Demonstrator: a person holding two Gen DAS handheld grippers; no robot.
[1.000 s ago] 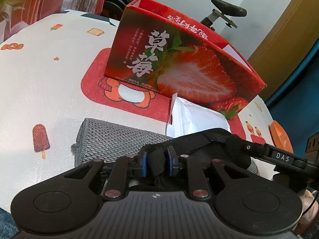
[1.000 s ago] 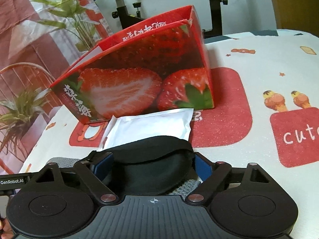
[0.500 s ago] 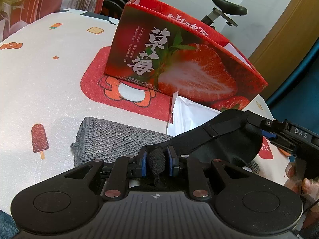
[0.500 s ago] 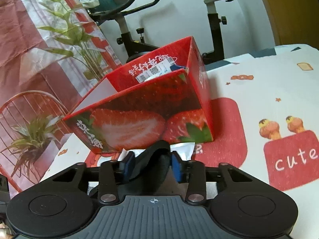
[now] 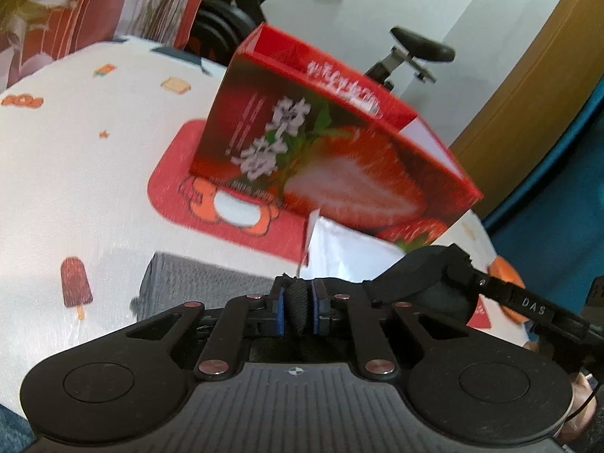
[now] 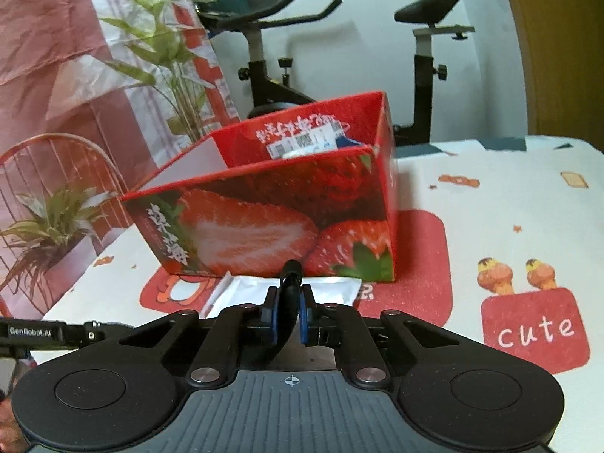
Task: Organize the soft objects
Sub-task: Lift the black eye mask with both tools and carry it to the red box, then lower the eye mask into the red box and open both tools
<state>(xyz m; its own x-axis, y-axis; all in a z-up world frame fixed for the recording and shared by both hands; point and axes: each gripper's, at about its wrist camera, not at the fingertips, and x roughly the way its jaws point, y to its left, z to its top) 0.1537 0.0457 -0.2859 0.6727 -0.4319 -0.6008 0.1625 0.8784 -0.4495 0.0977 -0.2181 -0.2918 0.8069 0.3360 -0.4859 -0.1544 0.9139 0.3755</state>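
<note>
A black eye mask (image 5: pixel 419 287) hangs between both grippers, lifted above the table. My left gripper (image 5: pixel 298 304) is shut on its strap end. My right gripper (image 6: pixel 288 311) is shut on its other end (image 6: pixel 290 294). An open red strawberry box (image 5: pixel 324 151) stands just beyond, also in the right wrist view (image 6: pixel 287 222), with a carton inside. A white flat pouch (image 5: pixel 343 245) lies against the box front, also in the right wrist view (image 6: pixel 332 290). A grey folded cloth (image 5: pixel 200 283) lies below my left gripper.
The table has a white cloth with red cartoon patches (image 6: pixel 536 332). An exercise bike (image 6: pixel 426 49) and plants (image 6: pixel 56 226) stand beyond the far edge. An orange object (image 5: pixel 506 283) lies at the right in the left wrist view.
Both grippers have risen with the eye mask. The right gripper closed from wide open onto the mask's end and lifted it off the grey cloth.
</note>
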